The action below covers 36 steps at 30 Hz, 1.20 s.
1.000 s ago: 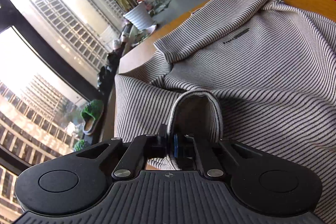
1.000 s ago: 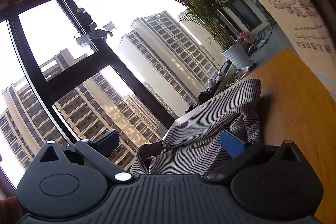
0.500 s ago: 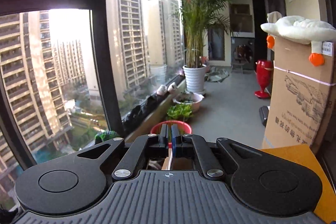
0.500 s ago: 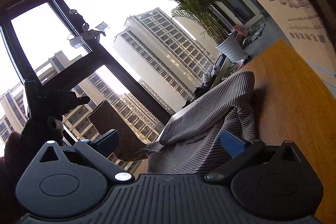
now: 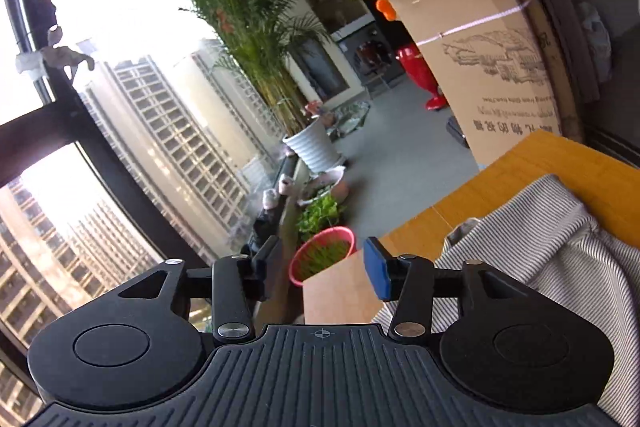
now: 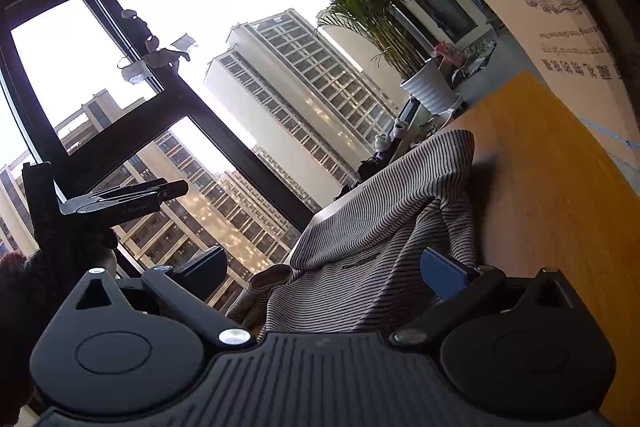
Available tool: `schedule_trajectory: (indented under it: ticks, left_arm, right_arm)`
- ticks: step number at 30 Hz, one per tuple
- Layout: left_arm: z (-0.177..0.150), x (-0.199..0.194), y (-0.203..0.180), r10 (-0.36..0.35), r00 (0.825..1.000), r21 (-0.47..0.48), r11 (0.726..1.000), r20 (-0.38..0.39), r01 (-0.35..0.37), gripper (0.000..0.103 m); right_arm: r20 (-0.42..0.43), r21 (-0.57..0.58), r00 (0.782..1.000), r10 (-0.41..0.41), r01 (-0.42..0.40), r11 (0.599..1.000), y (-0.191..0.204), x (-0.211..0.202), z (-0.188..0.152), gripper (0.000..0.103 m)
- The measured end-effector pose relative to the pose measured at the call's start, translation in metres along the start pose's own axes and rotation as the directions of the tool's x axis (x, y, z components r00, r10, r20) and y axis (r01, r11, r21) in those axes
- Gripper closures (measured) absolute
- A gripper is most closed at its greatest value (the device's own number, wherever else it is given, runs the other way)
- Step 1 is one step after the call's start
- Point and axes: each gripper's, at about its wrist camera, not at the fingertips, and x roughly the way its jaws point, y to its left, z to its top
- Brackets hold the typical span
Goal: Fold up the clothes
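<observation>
A grey-and-black striped garment (image 6: 384, 227) lies bunched on the wooden table (image 6: 552, 187); in the left wrist view it (image 5: 532, 247) lies at the lower right, near the table's corner. My left gripper (image 5: 324, 263) is open and empty, raised beside the table edge, left of the garment. My right gripper (image 6: 328, 267) is open wide and empty, just above the garment's near part. The left gripper also shows from the side in the right wrist view (image 6: 120, 199), held up at the left.
A large cardboard box (image 5: 496, 67) with a plush duck on top stands beyond the table. A potted palm (image 5: 312, 147) and a pink basket of greens (image 5: 324, 255) stand on the balcony floor. Big windows fill the left.
My left gripper let go of the garment, lifted away from it and opened. The right gripper stayed open and shifted only slightly over the garment.
</observation>
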Motion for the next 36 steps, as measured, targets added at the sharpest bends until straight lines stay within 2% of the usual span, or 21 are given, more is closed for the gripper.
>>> schedule_trajectory:
  ticks: [2, 4, 6, 8, 11, 13, 14, 15, 17, 18, 22, 24, 25, 26, 29, 30, 31, 32, 33, 36]
  left_arm:
    - [-0.022, 0.008, -0.025, -0.016, 0.999, 0.133, 0.991, -0.034, 0.021, 0.038]
    - [-0.042, 0.02, -0.045, -0.027, 0.997, 0.228, 0.973, -0.07, 0.043, 0.03]
    - [-0.063, 0.035, -0.064, -0.015, 0.994, 0.3, 0.953, -0.112, 0.048, 0.03]
    - [-0.076, 0.052, -0.07, 0.023, 0.988, 0.319, 0.947, -0.153, 0.027, 0.034]
    - [-0.095, 0.079, -0.067, 0.049, 0.971, 0.293, 0.956, -0.235, 0.023, 0.04]
    - [-0.105, 0.09, -0.068, 0.063, 0.964, 0.307, 0.952, -0.258, 0.02, 0.05]
    - [-0.106, 0.094, -0.065, 0.064, 0.961, 0.279, 0.96, -0.268, 0.014, 0.054]
    - [-0.107, 0.098, -0.062, 0.063, 0.958, 0.246, 0.969, -0.279, 0.008, 0.062]
    - [-0.1, 0.101, -0.044, 0.034, 0.956, 0.09, 0.996, -0.292, -0.008, 0.067]
    - [-0.097, 0.101, -0.037, 0.011, 0.957, 0.028, 1.0, -0.289, -0.004, 0.069]
    - [-0.088, 0.099, -0.013, -0.036, 0.969, -0.159, 0.987, -0.244, -0.003, 0.069]
    - [-0.087, 0.103, 0.001, -0.082, 0.968, -0.268, 0.963, -0.239, 0.016, 0.067]
    - [-0.087, 0.108, 0.004, -0.097, 0.96, -0.293, 0.956, -0.261, 0.017, 0.065]
    - [-0.087, 0.113, 0.002, -0.094, 0.953, -0.279, 0.96, -0.289, 0.01, 0.064]
    - [-0.095, 0.129, -0.015, -0.042, 0.937, -0.138, 0.99, -0.347, -0.006, 0.06]
    - [-0.096, 0.13, -0.014, -0.043, 0.934, -0.15, 0.989, -0.356, -0.012, 0.068]
    - [-0.097, 0.132, -0.012, -0.046, 0.93, -0.172, 0.985, -0.364, -0.018, 0.087]
    - [-0.094, 0.132, -0.006, -0.058, 0.927, -0.208, 0.978, -0.371, -0.022, 0.093]
    - [-0.092, 0.132, 0.001, -0.071, 0.923, -0.246, 0.969, -0.378, -0.026, 0.093]
    - [-0.073, 0.123, 0.035, -0.071, 0.935, -0.345, 0.937, -0.348, -0.057, 0.094]
  right_arm:
    - [-0.003, -0.002, 1.0, -0.004, 0.004, 1.0, 0.001, 0.001, 0.0, 0.0]
    - [-0.004, -0.003, 1.0, -0.006, 0.006, 1.0, 0.001, 0.001, 0.0, 0.0]
    - [-0.005, -0.002, 1.0, -0.01, 0.01, 1.0, 0.001, 0.001, 0.0, 0.0]
    - [-0.008, -0.001, 1.0, -0.015, 0.015, 1.0, 0.0, 0.002, 0.0, 0.0]
    - [-0.015, 0.002, 1.0, -0.022, 0.022, 1.0, -0.001, 0.003, -0.001, 0.0]
    - [-0.018, 0.003, 1.0, -0.024, 0.024, 1.0, -0.001, 0.003, -0.001, 0.0]
    - [-0.019, 0.003, 1.0, -0.025, 0.025, 1.0, -0.002, 0.004, -0.001, 0.0]
    - [-0.02, 0.003, 0.999, -0.026, 0.026, 1.0, -0.002, 0.004, -0.001, 0.0]
    - [-0.022, 0.004, 0.999, -0.028, 0.028, 1.0, -0.002, 0.004, -0.001, 0.0]
    - [-0.023, 0.005, 0.999, -0.029, 0.029, 1.0, -0.003, 0.005, -0.001, 0.0]
    - [-0.028, 0.006, 0.999, -0.033, 0.033, 0.999, -0.004, 0.005, -0.001, 0.0]
    - [-0.03, 0.007, 0.999, -0.035, 0.036, 0.999, -0.004, 0.006, -0.001, 0.0]
    - [-0.031, 0.007, 0.999, -0.036, 0.037, 0.999, -0.004, 0.006, -0.001, 0.0]
    - [-0.033, 0.007, 0.999, -0.038, 0.038, 0.999, -0.004, 0.006, -0.001, 0.0]
    - [-0.037, 0.007, 0.998, -0.042, 0.043, 0.999, -0.005, 0.007, -0.002, 0.0]
    - [-0.037, 0.008, 0.998, -0.043, 0.044, 0.999, -0.005, 0.007, -0.002, 0.0]
    - [-0.037, 0.008, 0.998, -0.044, 0.045, 0.999, -0.005, 0.008, -0.001, 0.0]
    - [-0.038, 0.009, 0.998, -0.045, 0.046, 0.999, -0.005, 0.008, -0.001, 0.0]
    - [-0.039, 0.009, 0.998, -0.047, 0.047, 0.999, -0.005, 0.008, -0.001, 0.0]
    - [-0.04, 0.012, 0.998, -0.05, 0.051, 0.999, -0.006, 0.009, -0.001, 0.0]
